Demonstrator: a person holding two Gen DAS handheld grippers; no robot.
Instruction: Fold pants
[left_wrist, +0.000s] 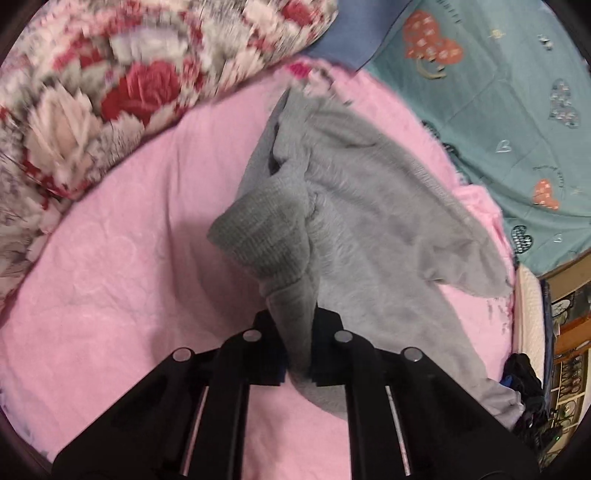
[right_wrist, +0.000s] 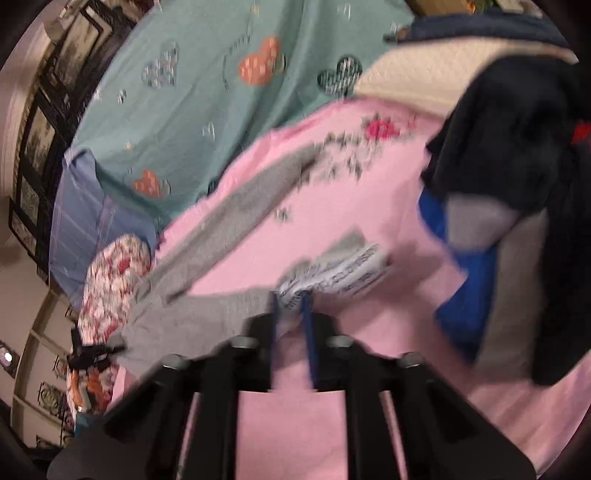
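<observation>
Grey sweatpants (left_wrist: 369, 221) hang stretched above a pink blanket (left_wrist: 129, 258). My left gripper (left_wrist: 295, 347) is shut on a ribbed grey cuff (left_wrist: 262, 236) of one leg and holds it up. In the right wrist view the pants (right_wrist: 207, 314) run off to the left, with one leg (right_wrist: 243, 206) trailing away. My right gripper (right_wrist: 291, 332) is shut on the waistband end, where a white printed label (right_wrist: 347, 269) shows. The left gripper shows far left in the right wrist view (right_wrist: 90, 356).
A floral red and white quilt (left_wrist: 92, 92) lies at the left. A teal sheet with hearts (left_wrist: 517, 110) lies beyond the blanket. A pile of dark, blue and grey clothes (right_wrist: 509, 206) lies at the right. Shelves stand past the bed edge (left_wrist: 569, 350).
</observation>
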